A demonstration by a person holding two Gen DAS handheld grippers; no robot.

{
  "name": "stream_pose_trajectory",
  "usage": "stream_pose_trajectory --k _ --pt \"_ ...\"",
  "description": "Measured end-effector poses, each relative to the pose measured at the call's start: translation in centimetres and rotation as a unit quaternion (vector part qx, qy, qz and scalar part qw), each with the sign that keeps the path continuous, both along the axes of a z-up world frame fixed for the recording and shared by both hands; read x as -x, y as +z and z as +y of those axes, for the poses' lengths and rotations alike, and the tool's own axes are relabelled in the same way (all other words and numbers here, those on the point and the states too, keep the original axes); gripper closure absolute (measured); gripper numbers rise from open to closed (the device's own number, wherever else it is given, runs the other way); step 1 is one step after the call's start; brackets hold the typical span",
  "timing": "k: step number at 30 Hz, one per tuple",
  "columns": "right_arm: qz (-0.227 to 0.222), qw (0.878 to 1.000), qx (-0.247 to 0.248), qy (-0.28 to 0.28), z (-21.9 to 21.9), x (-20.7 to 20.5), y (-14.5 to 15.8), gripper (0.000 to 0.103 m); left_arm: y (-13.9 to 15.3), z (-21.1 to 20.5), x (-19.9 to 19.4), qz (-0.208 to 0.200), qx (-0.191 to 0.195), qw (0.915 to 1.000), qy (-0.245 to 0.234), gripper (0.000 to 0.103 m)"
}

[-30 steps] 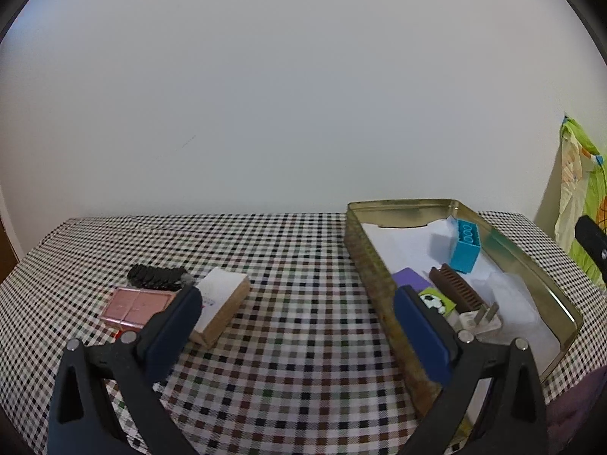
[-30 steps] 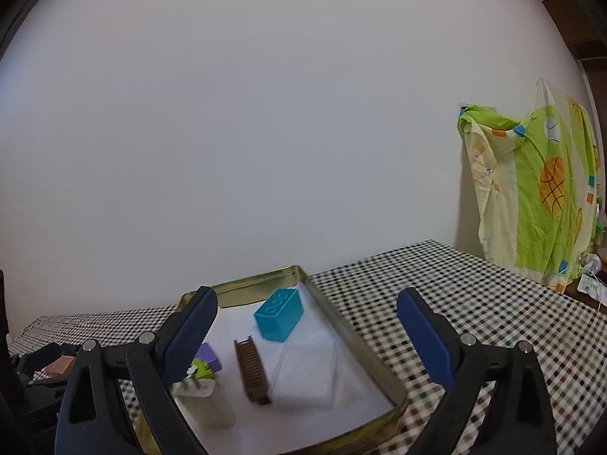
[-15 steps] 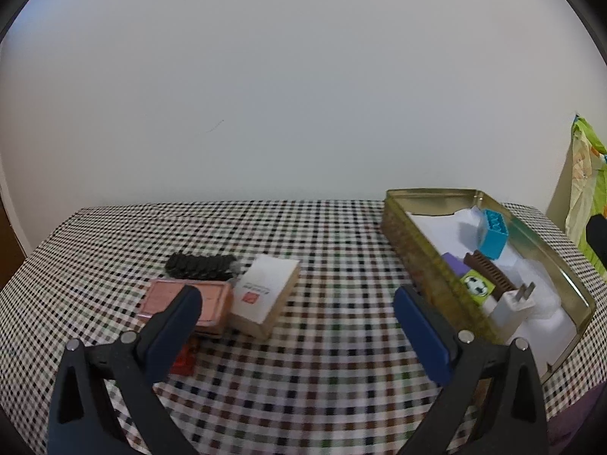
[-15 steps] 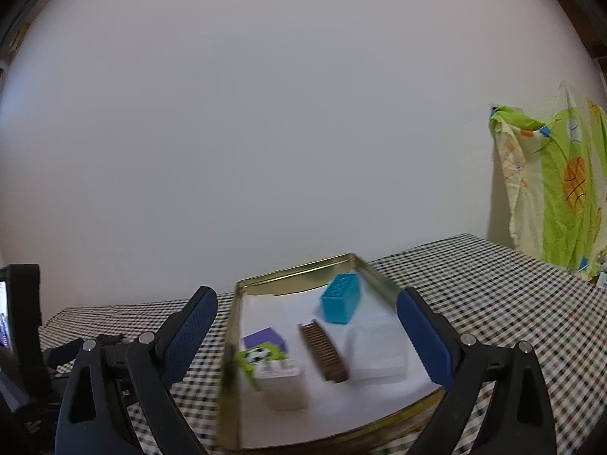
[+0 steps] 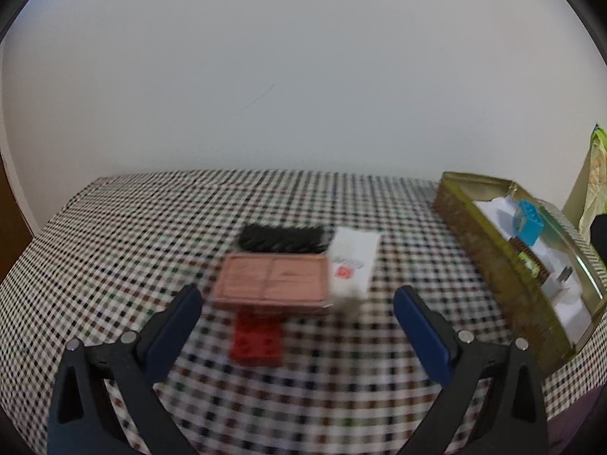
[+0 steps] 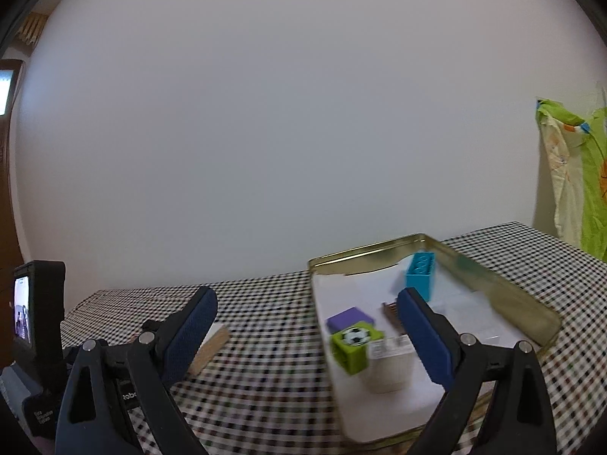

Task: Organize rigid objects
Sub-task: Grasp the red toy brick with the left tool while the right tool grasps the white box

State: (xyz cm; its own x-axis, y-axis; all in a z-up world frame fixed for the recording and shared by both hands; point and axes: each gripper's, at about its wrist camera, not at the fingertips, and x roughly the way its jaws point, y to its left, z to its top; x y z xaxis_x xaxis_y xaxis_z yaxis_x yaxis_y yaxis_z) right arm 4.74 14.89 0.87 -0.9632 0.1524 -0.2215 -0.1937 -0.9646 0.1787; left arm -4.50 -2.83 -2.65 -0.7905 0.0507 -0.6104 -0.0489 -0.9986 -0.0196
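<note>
**Both tongs wide, loose items grouped mid-table**

I had my left gripper (image 5: 297,305) held above the checked cloth (image 5: 144,235) with its tongs spread wide and nothing between them. Straight ahead of it lay the loose cluster: a red brick (image 5: 257,343) nearest me, its far edge tucked under or against a pink case (image 5: 271,282), though blur kept me from telling which. Behind the case sat a black comb-like piece (image 5: 282,239), and a white box (image 5: 353,261) with a red mark lay just beside the case on its right, touching or nearly so. The tin (image 5: 489,254) stood well apart at the right edge of the table.

My right gripper (image 6: 307,320) was also spread wide and empty, hanging over the near left corner of the tin (image 6: 504,295). Inside the tin, on its white lining, I saw a blue brick (image 6: 420,275) upright near the far end, a purple block (image 6: 349,318) and a green cube (image 6: 354,347) with a football picture close together near the left wall, a white plug (image 6: 387,367) touching the cube, and a brown comb (image 6: 390,311) partly hidden behind my right finger. One corner of the white box (image 6: 210,345) showed past my left finger. The other handset with a small screen (image 6: 22,316) stood at the far left of that view. A green printed cloth (image 6: 584,185) hung by the wall at the right.
</note>
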Motion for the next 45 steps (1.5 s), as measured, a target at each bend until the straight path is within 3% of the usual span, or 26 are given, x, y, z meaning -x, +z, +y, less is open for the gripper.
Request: stream_pose_trajectory --k 6,12,19,24,29,30,31,32,34,40,45 --pt "-0.016 1.000 0.002 0.018 -1.9 1.3 -0.2 0.006 -1.6 -4.2 1.2 -0.065 -0.023 0.9976 0.001 0.001" --pt "-0.040 0.998 0.015 0.035 -3.1 2.9 -0.5 0.006 -2.4 -6.5 1.6 -0.092 -0.043 0.9948 0.005 0.001" --pt "-0.067 0.996 0.039 0.054 -3.5 4.1 -1.2 0.006 -2.7 -4.1 2.4 -0.100 -0.008 0.9945 -0.029 0.001" --pt "-0.078 0.993 0.055 0.064 -3.3 4.4 -1.5 0.006 -3.2 -3.5 3.5 -0.120 -0.006 0.9924 -0.026 0.011" --pt "-0.086 0.992 0.060 0.070 -3.2 4.9 -1.7 0.006 -3.4 -3.2 4.5 -0.125 -0.006 0.9920 -0.020 0.029" --pt "-0.088 0.992 0.059 0.071 -3.3 4.8 -1.7 0.006 -3.3 -3.2 4.4 -0.122 -0.006 0.9923 -0.019 0.038" --pt "-0.089 0.992 0.059 0.072 -3.4 4.8 -1.7 0.006 -3.2 -3.3 4.3 -0.119 -0.012 0.9926 -0.023 0.057" --pt "-0.091 0.992 0.059 0.072 -3.3 4.9 -1.7 0.006 -3.1 -3.5 4.2 -0.114 -0.028 0.9924 -0.035 0.070" --pt "-0.096 0.991 0.060 0.074 -3.3 5.2 -1.9 0.006 -3.1 -4.1 4.1 -0.113 -0.045 0.9918 -0.042 0.072" --pt "-0.106 0.989 0.058 0.081 -3.3 5.7 -2.1 0.006 -2.1 -5.1 2.3 -0.080 0.002 0.9964 -0.029 0.073" --pt "-0.120 0.987 0.052 0.096 -3.9 6.0 -2.1 0.006 -1.0 -7.5 2.1 -0.059 -0.003 0.9982 0.003 0.073"
